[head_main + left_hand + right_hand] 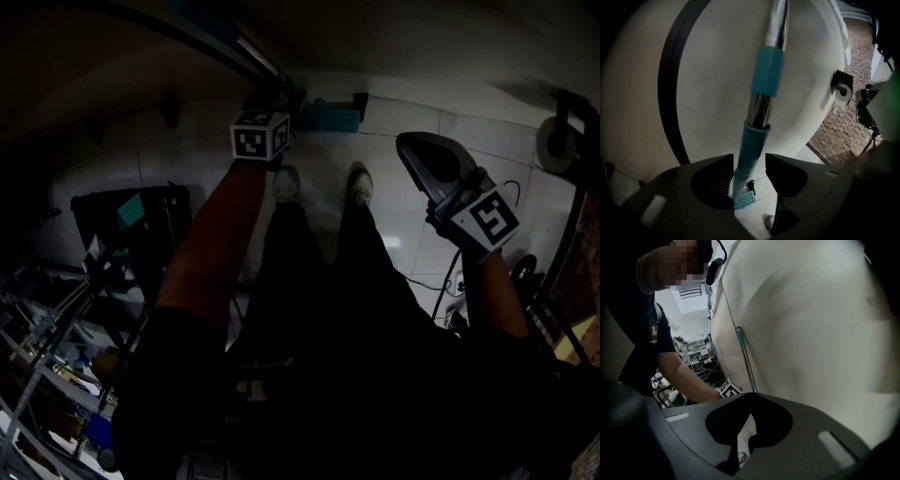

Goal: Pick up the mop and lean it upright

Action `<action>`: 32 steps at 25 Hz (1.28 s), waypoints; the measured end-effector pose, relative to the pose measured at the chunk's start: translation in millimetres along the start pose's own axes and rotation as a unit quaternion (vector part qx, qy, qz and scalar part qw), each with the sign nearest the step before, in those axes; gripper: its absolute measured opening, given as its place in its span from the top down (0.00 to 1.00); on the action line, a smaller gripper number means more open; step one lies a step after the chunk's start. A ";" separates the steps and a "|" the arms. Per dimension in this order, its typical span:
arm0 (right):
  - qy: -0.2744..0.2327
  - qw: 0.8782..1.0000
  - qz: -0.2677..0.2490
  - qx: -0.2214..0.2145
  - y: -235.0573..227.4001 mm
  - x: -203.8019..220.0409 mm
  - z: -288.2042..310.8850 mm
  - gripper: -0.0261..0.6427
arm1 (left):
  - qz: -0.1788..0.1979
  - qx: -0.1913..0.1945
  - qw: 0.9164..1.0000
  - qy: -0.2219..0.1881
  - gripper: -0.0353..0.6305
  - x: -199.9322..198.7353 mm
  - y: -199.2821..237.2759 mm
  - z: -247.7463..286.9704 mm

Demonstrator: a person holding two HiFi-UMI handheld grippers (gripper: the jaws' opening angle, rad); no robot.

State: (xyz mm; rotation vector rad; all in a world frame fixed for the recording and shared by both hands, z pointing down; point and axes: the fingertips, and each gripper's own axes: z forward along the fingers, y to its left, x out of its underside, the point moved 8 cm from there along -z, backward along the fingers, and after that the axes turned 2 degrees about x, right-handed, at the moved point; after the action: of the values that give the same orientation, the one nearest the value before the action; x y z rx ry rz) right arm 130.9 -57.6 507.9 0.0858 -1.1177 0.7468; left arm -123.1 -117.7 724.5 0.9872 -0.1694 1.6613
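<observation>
Here, mop (761,117) upright against white wall (712,70), my left gripper (749,161) spread around it, my right gripper (751,397) pressed together, empty, right of mop.

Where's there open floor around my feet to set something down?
Bare tile lies right of the shoes, toward the cables. Another strip runs between the shoes and the teal mop head. The left side is crowded with a black stand and cluttered shelves.
</observation>
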 end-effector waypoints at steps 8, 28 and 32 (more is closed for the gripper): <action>0.010 1.000 0.005 0.005 -3.4 8.0 -3.6 0.94 | 0.036 0.009 0.999 -0.021 0.75 -13.5 2.7 5.1; -0.027 0.999 -0.022 0.022 3.3 -39.0 -30.9 0.94 | 0.145 0.047 0.988 0.019 0.75 -68.3 -60.8 -67.1; -0.045 0.998 -0.034 0.029 9.9 -61.7 -44.8 0.94 | 0.146 0.050 0.988 0.009 0.75 -90.6 -77.5 -95.3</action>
State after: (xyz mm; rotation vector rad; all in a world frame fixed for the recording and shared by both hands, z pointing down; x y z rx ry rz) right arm 146.2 -62.1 432.7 0.2067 -1.1733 0.7199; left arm -104.5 -102.5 573.8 1.0609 -0.2312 1.9613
